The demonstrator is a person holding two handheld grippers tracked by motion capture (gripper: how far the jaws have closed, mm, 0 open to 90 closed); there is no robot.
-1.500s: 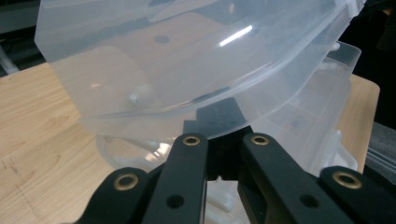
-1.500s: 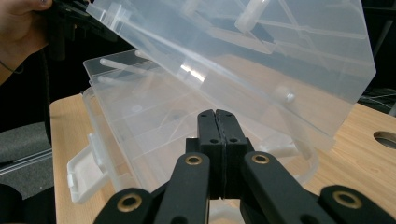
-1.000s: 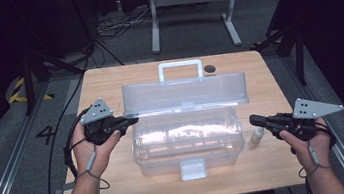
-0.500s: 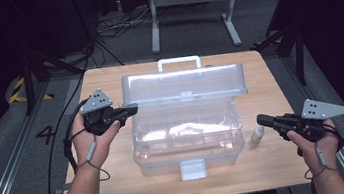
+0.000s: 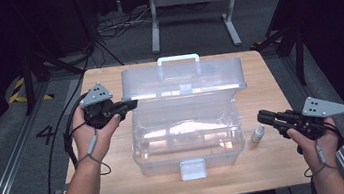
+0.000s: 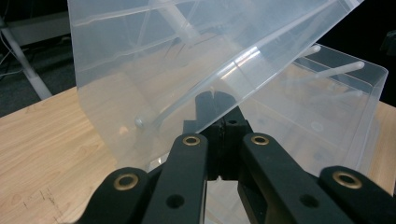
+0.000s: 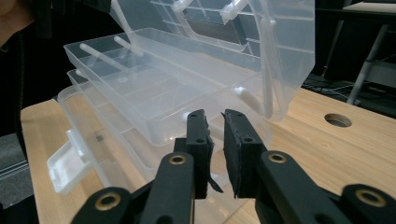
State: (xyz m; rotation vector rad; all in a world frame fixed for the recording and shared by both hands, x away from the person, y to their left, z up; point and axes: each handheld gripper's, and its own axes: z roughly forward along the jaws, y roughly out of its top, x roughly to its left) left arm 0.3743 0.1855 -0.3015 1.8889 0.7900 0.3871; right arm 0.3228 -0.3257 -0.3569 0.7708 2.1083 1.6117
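A clear plastic toolbox (image 5: 188, 140) stands mid-table with its lid (image 5: 182, 78) raised at a slant. My left gripper (image 5: 130, 104) is at the lid's left front corner. In the left gripper view its jaws are shut (image 6: 215, 100), and their tips show through the lid (image 6: 187, 60) from under its rim. A small white bottle (image 5: 258, 135) stands on the table right of the box. My right gripper (image 5: 262, 115) hovers just above and right of the bottle. Its jaws (image 7: 217, 121) have just been opening and stand slightly apart with nothing between them.
An inner tray (image 7: 154, 88) sits in the top of the open box, and the front latch (image 5: 192, 168) hangs down. The wooden table (image 5: 121, 184) has a round hole (image 7: 337, 120) at its far right. Metal stands and cables lie on the floor beyond.
The lid has swung higher with my left gripper at its corner. My right gripper's jaws have parted and it has drawn back a little to the right of the bottle.
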